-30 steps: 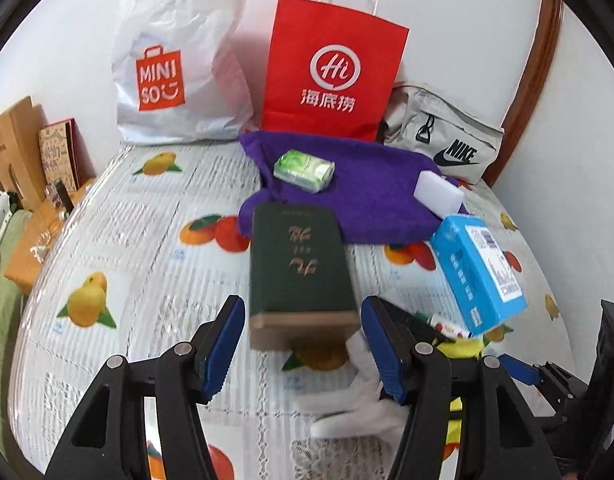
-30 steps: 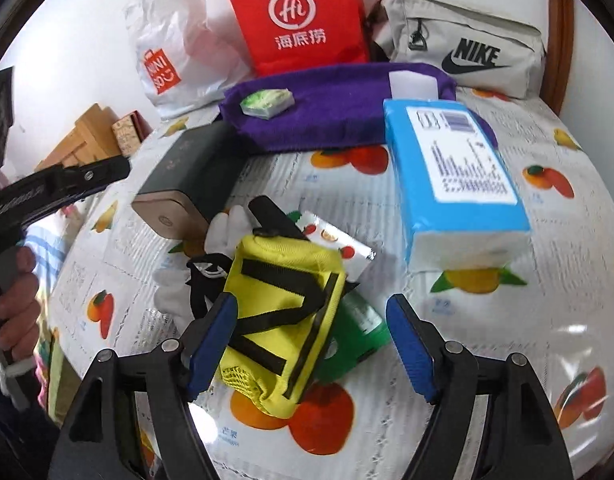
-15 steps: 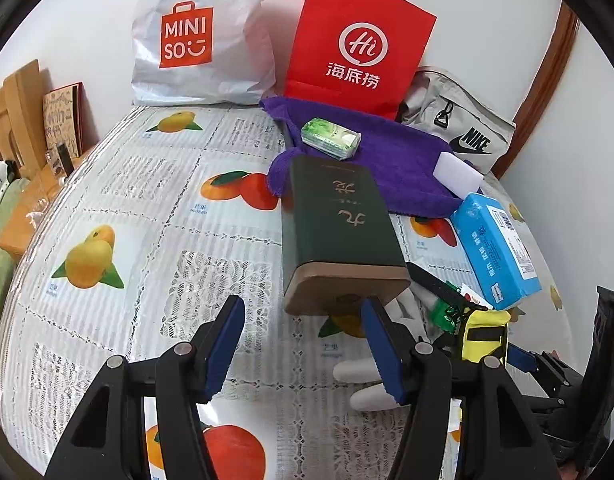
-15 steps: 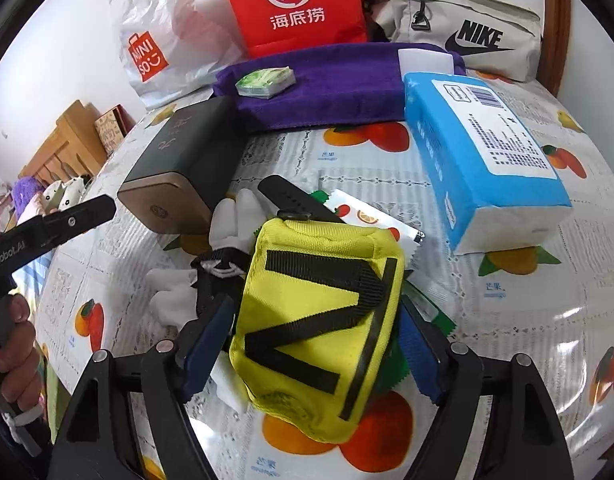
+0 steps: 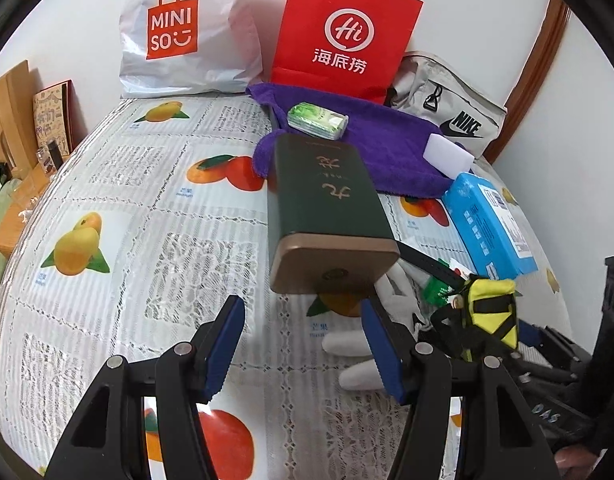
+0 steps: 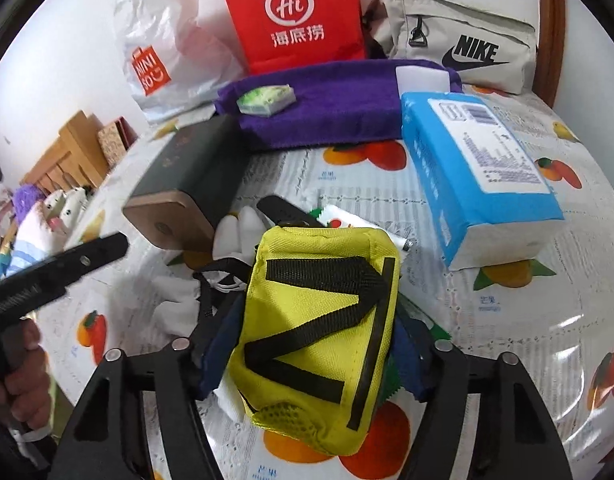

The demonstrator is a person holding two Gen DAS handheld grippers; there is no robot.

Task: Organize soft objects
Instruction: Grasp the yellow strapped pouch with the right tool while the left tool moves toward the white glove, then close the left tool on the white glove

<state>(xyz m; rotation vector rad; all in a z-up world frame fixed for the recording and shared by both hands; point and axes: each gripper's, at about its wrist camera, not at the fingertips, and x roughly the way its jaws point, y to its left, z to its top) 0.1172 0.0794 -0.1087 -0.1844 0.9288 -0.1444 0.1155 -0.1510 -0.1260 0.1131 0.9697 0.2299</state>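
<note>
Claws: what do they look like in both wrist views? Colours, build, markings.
Both match. The left claw and right claw each have two black plastic arms with triangular cut-outs and silver pivot bolts. The fingers carry blue pads with ribbed edges. In the right wrist view the left tool's black handle bears white lettering, too blurred to read. No cables or sleeves show.

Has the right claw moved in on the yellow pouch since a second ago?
Yes. The right claw has moved forward around the yellow pouch, which lies beside the blue tissue pack; its jaws are closing on the pouch.
</note>
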